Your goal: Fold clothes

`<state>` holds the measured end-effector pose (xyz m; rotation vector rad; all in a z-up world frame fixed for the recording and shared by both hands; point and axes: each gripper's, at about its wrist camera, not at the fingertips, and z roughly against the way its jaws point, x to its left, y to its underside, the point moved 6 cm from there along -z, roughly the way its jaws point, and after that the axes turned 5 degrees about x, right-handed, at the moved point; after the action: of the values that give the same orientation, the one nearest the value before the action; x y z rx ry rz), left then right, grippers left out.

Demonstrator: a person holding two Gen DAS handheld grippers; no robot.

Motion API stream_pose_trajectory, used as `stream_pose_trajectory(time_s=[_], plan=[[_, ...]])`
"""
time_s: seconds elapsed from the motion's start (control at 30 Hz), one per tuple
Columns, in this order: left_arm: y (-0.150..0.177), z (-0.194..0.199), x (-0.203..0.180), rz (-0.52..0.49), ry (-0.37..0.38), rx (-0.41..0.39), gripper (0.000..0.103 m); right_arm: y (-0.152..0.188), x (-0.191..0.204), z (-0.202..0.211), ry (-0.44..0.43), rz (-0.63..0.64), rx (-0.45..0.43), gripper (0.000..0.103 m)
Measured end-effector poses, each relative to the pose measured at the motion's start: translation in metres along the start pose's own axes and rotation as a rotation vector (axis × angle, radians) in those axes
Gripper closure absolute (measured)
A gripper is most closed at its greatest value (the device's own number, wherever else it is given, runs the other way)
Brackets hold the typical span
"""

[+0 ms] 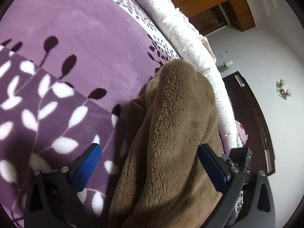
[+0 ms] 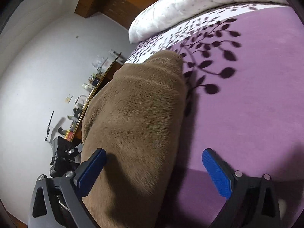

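A brown fleece garment lies bunched in a long ridge on the purple leaf-print blanket. My left gripper is open, and its blue pads stand wide apart on either side of the fleece without pinching it. In the right wrist view the same garment runs forward from under the camera. My right gripper is open too. Its left pad rests against the fleece, and its right pad is over bare blanket.
A white dotted quilt is rolled along the far edge of the bed. Beyond it are a wooden wardrobe and a dark bed frame. A side table crowded with bottles and jars stands past the garment in the right wrist view.
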<state>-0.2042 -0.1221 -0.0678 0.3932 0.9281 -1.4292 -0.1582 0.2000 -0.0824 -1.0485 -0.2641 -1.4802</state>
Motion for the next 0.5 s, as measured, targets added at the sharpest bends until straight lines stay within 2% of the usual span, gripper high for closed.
stream_pose_trajectory(time_s=[0.17, 0.27, 0.37, 0.5], plan=[[0.001, -0.008, -0.001, -0.014, 0.073, 0.080, 0.001, 0.002, 0.011, -0.023, -0.068, -0.006, 0.051, 0.000], [0.002, -0.013, -0.002, -0.022, 0.117, 0.129, 0.001, 0.008, 0.020, -0.031, -0.150, -0.007, 0.107, 0.000], [0.004, -0.018, -0.005, -0.036, 0.150, 0.168, 0.001, 0.011, 0.021, -0.039, -0.136, 0.013, 0.133, 0.000], [0.015, -0.025, -0.013, -0.071, 0.127, 0.198, 0.001, 0.011, 0.018, -0.042, -0.143, 0.012, 0.140, 0.000]])
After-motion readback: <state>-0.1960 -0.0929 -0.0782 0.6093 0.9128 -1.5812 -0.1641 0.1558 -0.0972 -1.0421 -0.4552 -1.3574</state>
